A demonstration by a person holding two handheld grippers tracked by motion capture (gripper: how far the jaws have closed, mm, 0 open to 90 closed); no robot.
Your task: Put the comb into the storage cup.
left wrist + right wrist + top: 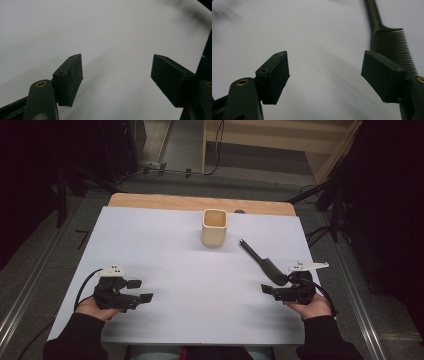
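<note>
Both your grippers, left gripper (140, 290) and right gripper (266, 289), stand wide open, holding nothing. The comb (265, 263) lies ungrasped near the table's (165, 245) right edge. The cup (214, 227) waits by the far edge.

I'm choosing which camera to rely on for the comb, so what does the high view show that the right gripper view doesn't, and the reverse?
High view alone: the square beige cup at the far middle of the white table sheet, the open left tool, both hands, and the black tail comb full length, slanting toward the right tool.

Right gripper view alone: the comb's fine teeth, just past the tool's right-side jaw.

Both: the comb, the white sheet, and the right tool with jaws apart, holding nothing.
</note>
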